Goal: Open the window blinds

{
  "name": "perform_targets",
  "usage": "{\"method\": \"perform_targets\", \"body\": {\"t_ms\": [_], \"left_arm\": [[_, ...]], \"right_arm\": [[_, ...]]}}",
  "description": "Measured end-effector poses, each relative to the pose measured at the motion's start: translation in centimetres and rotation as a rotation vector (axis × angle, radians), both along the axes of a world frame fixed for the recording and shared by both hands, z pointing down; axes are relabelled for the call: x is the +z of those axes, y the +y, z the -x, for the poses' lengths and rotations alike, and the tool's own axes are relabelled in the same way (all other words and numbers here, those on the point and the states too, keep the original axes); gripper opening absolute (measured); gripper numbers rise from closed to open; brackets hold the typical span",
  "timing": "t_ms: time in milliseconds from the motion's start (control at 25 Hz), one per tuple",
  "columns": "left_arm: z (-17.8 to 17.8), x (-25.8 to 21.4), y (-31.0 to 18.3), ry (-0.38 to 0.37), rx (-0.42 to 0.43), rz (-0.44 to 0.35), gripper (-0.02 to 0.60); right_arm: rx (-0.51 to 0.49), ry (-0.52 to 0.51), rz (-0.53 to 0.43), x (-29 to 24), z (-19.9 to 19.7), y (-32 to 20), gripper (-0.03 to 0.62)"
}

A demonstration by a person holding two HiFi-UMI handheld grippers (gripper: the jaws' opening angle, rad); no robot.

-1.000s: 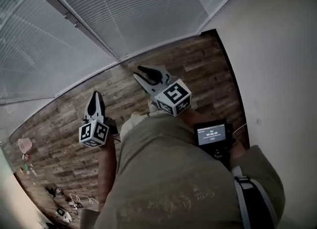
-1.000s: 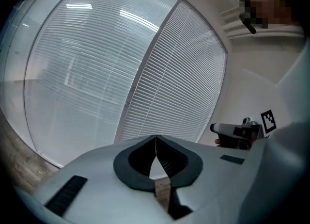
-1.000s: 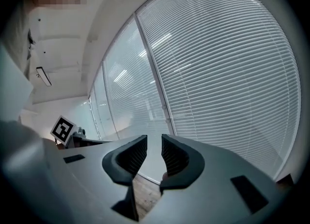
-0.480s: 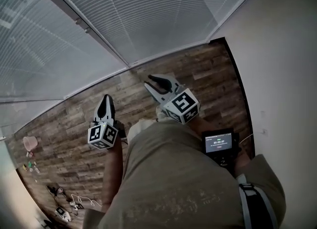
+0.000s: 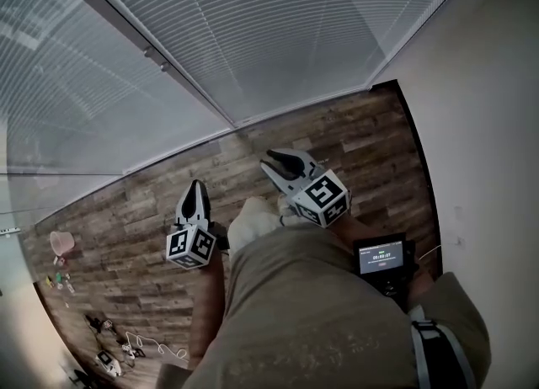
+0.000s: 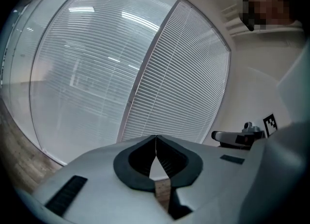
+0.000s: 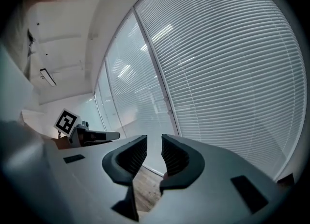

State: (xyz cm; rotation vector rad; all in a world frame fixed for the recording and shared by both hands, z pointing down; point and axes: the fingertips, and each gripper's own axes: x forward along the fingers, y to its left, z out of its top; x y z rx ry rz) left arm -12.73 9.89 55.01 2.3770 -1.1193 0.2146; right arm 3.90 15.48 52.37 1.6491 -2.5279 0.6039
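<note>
White slatted blinds hang closed over the tall windows ahead, split by a grey upright frame. They fill the left gripper view and the right gripper view too. My left gripper points at them from a distance, its jaws shut with the tips touching and nothing between them. My right gripper is held beside it, a little further forward. Its jaws stand open by a narrow gap and are empty. Neither gripper touches the blinds. No cord or wand is visible near either gripper.
Wooden plank floor runs up to the window base. A white wall closes the right side. A small device with a lit screen hangs at the person's waist. A pink object and small cables and items lie on the floor, far left.
The head view has tilted up toward the blinds, so both grippers sit lower and further right in the picture. Their jaws look the same as before.
</note>
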Motion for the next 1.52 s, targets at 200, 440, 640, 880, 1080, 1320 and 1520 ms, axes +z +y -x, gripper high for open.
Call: {"method": "perform_targets", "body": {"t_ms": [200,440,640,880,1080,1320,1520], "left_arm": [[0.7,-0.3,0.0,-0.012,-0.018,0.012,0.015],[1.9,0.1,-0.6,-0.019,-0.037,0.033,0.015],[2.1,0.6,-2.1,-0.017,-0.030,0.053,0.015],[1.6,-0.3,-6.8,-0.007,-0.001,0.041,0.015],[1.3,-0.2,-11.2,0.010,0.033,0.040,0.015],[1.6,-0.3,-15.5,0.019,0.049,0.024,0.015],[2.2,1.2,-18.4,0.026,0.054,0.022,0.015]], "right_arm": [[-0.017,-0.017,0.016,0.2,0.8,-0.4,0.084],[-0.001,-0.034,0.044,1.1,1.6,-1.6,0.084],[0.028,-0.019,0.047,1.1,1.9,-3.5,0.084],[0.021,-0.019,0.037,0.4,2.8,-8.0,0.084],[0.011,-0.007,0.024,-0.2,3.7,-12.3,0.084],[0.060,0.025,-0.014,-1.5,1.9,-16.5,0.084],[0.136,0.061,-0.034,-1.3,-0.1,-18.9,0.084]]}}
